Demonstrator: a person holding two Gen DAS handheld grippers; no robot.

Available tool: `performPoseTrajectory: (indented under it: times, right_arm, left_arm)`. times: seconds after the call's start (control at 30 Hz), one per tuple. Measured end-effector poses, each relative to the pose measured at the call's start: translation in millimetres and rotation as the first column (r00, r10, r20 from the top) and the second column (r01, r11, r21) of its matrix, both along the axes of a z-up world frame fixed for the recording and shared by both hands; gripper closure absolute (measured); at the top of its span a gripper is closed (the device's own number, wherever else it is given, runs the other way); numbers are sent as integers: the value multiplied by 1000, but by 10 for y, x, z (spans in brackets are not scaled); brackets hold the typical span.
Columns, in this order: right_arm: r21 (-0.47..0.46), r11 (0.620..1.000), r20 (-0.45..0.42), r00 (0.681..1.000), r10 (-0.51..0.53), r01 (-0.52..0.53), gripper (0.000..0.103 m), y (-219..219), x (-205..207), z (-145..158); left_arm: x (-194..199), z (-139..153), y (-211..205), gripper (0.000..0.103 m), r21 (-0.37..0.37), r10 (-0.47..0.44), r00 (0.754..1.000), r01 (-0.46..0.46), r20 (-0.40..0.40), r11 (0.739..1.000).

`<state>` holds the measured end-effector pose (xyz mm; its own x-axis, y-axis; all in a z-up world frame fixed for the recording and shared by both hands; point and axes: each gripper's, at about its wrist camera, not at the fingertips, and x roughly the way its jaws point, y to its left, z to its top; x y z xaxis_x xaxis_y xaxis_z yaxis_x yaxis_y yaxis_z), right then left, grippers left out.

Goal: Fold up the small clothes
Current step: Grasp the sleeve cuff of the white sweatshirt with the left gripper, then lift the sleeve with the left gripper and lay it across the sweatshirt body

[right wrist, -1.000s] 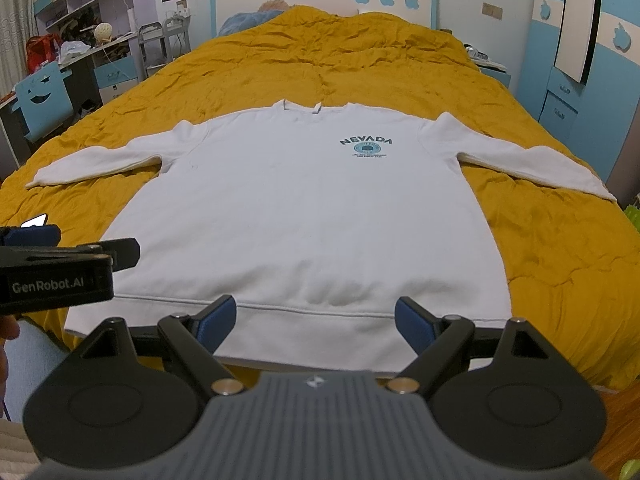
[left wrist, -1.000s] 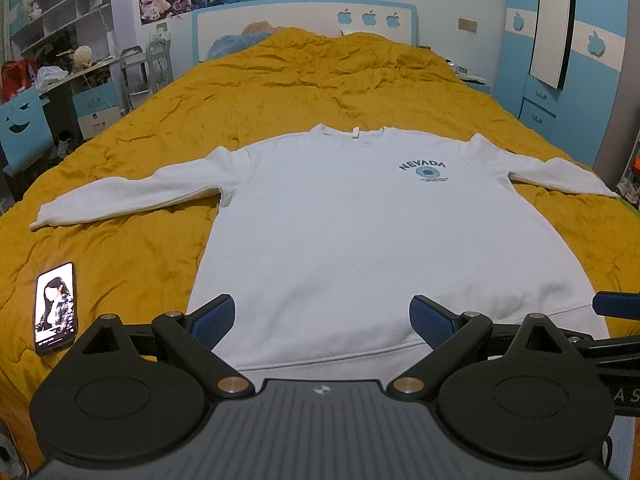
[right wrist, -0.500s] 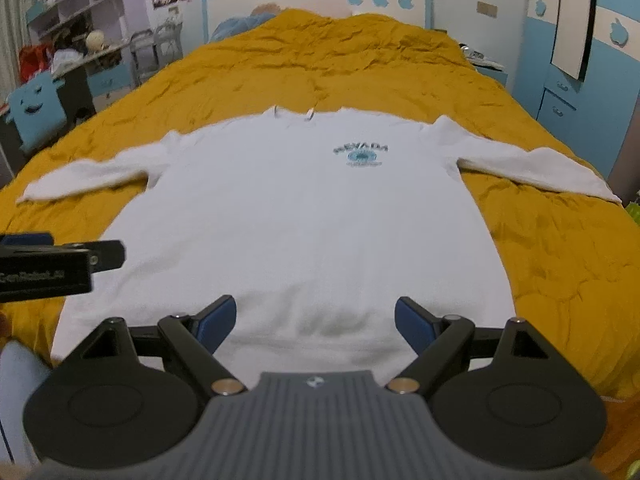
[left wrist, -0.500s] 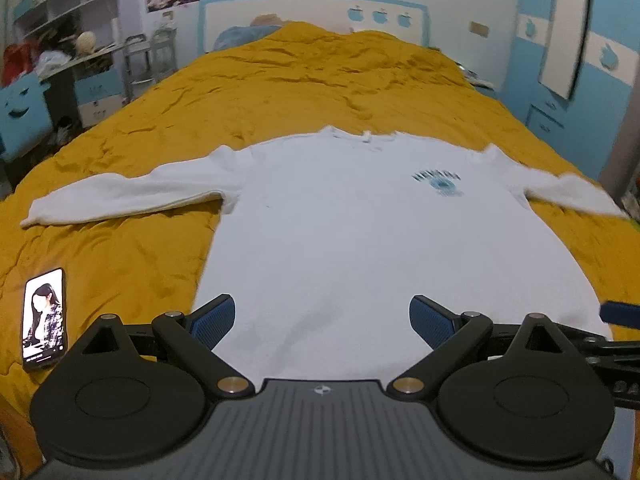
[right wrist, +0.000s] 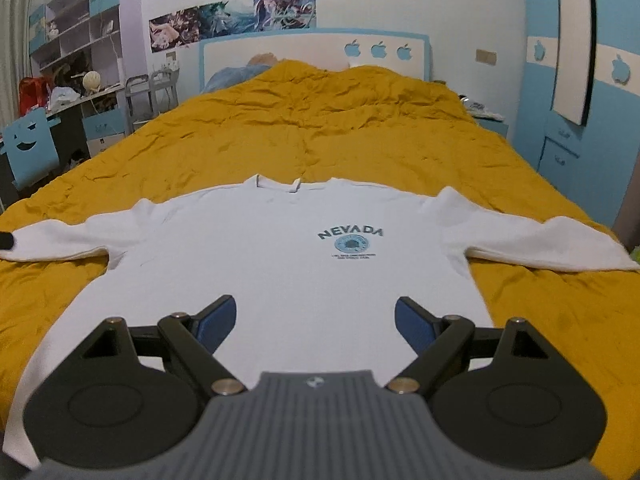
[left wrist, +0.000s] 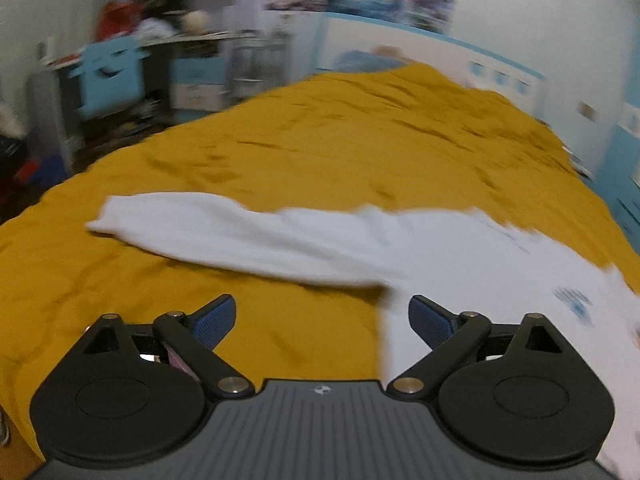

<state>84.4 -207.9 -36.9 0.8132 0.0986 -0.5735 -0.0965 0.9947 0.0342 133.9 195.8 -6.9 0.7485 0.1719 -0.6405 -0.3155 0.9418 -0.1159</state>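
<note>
a: how do the tongs stand?

b: the left gripper [left wrist: 322, 316] has its jaws spread wide with nothing between them; it hangs above the yellow bedspread [left wrist: 280, 152], just beside the edge of the white sweatshirt [left wrist: 460, 248]. the right gripper [right wrist: 315, 318] is spread just as wide and empty, hovering over the lower part of the sweatshirt's [right wrist: 280, 264] body.

a: where does the garment lie?

b: flat on the bedspread [right wrist: 360, 128], front up, both sleeves stretched out to the sides, collar toward the headboard [right wrist: 312, 50]. a blue "nevada" print [right wrist: 351, 240] sits on the chest.

a: anything around it?

b: a desk with shelves [right wrist: 72, 56] off to the left of the bed, a blue wardrobe [right wrist: 592, 92] to the right, posters [right wrist: 232, 20] on the wall. nothing lies on the sweatshirt.

a: and the pose?

b: the left view is smeared, so i can only say it faces the left sleeve [left wrist: 224, 232] at a slant. the right one looks straight up the garment from its hem end.
</note>
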Motion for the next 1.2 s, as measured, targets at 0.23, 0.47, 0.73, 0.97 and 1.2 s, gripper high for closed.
performPoseTrajectory:
  times: [0.23,0.47,0.73,0.97,1.2]
  right_arm:
    - [22,999,-56,998,30,-29,22,255,570,-31]
    - [-38,998,-120,992,46,-51,49,599,972,-205]
    - [-75,993,-168,983,73,-86,61,829,1225,-331]
    - [-78,991,-176,980,91,-106,70,825,1267,-368]
    - [-40,997,-137,988,65,-71,74,495,1273,-265]
  left_arm:
    - [351,-236,1512,16,-126,325,945,-326,-32,937]
    - [470,-691,2482,29,-327,506,857,-507,-96,797]
    - [580,-971,2819,81,-419,548,834,-523,-70,742]
    - [636,-308,2236,98,-232,444,885,-407,137,883]
    - [903,961,984,98,-72,166,919,-150,358,986]
